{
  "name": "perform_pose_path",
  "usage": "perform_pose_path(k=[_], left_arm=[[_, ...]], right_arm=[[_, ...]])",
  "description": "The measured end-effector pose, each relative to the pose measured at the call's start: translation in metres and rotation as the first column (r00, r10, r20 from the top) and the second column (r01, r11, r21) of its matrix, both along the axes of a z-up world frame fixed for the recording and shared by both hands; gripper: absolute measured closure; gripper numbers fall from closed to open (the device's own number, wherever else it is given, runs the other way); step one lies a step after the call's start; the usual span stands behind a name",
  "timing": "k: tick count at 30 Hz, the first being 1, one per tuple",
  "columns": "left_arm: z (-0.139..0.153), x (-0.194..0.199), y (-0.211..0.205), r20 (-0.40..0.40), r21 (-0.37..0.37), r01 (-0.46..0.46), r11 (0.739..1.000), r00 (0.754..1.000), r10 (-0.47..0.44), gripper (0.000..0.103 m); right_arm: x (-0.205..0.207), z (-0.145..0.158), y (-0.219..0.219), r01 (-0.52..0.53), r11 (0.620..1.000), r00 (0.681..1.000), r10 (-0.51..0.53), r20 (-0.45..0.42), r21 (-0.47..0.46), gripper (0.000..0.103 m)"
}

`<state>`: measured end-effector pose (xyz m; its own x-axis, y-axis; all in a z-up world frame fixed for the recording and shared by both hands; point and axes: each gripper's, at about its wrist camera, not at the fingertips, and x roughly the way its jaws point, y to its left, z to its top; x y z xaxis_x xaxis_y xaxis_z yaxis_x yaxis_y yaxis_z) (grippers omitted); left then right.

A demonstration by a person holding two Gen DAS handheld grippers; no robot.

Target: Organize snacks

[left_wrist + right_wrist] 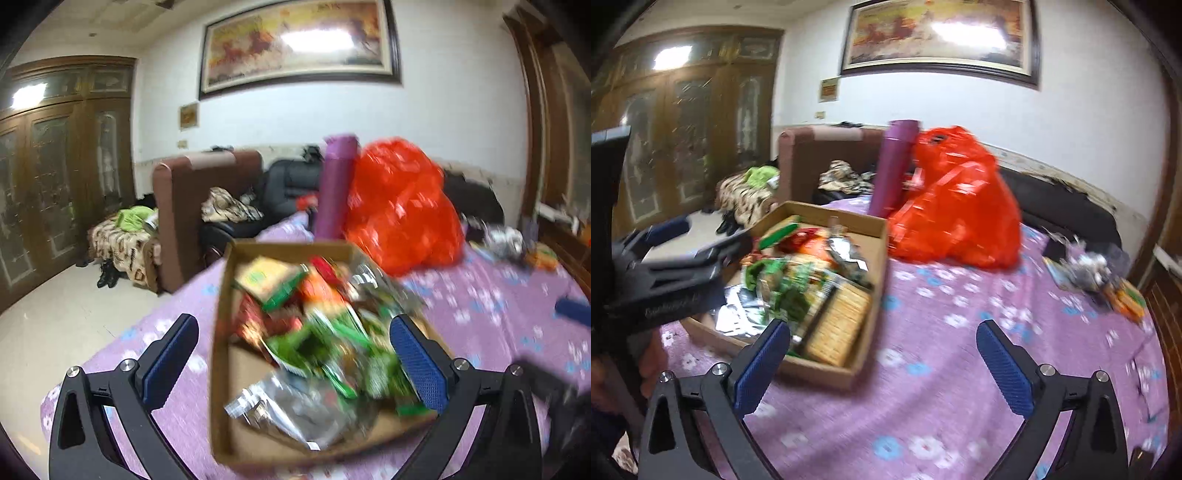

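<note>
Both our tongs spread wide, empty: left gripper (295,354) over cardboard box (221,325) of snack packets (314,332); right gripper (882,354) over purple floral cloth (942,350).

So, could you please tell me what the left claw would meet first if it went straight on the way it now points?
Most likely the snack packets heaped in the cardboard box: the open left claw points right at them, with nothing in between. Depth is hard to judge in this blurred fisheye view.
</note>
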<state>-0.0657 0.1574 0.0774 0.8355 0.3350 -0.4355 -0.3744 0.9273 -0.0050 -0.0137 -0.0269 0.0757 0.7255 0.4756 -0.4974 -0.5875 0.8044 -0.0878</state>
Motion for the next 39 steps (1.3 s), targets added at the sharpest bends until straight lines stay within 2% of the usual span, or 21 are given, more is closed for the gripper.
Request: perform_pose_path(k=[2,5,7,13,21,39], left_arm=[[-0.002,-0.002,-0.008,-0.021,-0.004,0.032,0.999,0.999,-0.032,0.000],[-0.002,-0.006,-0.020,-0.025,0.030,0.033,0.999,0.999,-0.033,0.000],[-0.002,-0.006,-0.023,-0.033,0.059,0.030,0.998,0.999,-0.028,0.000],[-0.004,-0.002,-0.025,-0.058,0.098,-0.019,0.995,0.998,0.024,0.000],[-0.004,-0.002,-0.023,-0.064,0.096,-0.031,0.995,0.997,0.037,0.000],[-0.007,0.001,-0.017,-0.089,0.087,-0.048,0.995,0.994,0.055,0.000]], right_arm=[[0.006,0.000,-0.017,0.047,0.998,0.999,-0.046,-0.016,0.048,0.001],[0.019,0.004,-0.035,0.077,0.985,0.991,-0.059,-0.118,0.151,0.001],[0.018,0.006,-0.040,0.092,0.979,0.990,-0.071,-0.119,0.182,0.001],[0.002,0.014,-0.035,0.085,0.983,0.996,-0.080,-0.041,0.161,0.001],[0.001,0.008,-0.024,0.062,0.991,0.998,-0.059,-0.031,0.116,0.001],[-0.003,0.007,-0.024,0.058,0.992,0.998,-0.056,-0.023,0.116,0.001]])
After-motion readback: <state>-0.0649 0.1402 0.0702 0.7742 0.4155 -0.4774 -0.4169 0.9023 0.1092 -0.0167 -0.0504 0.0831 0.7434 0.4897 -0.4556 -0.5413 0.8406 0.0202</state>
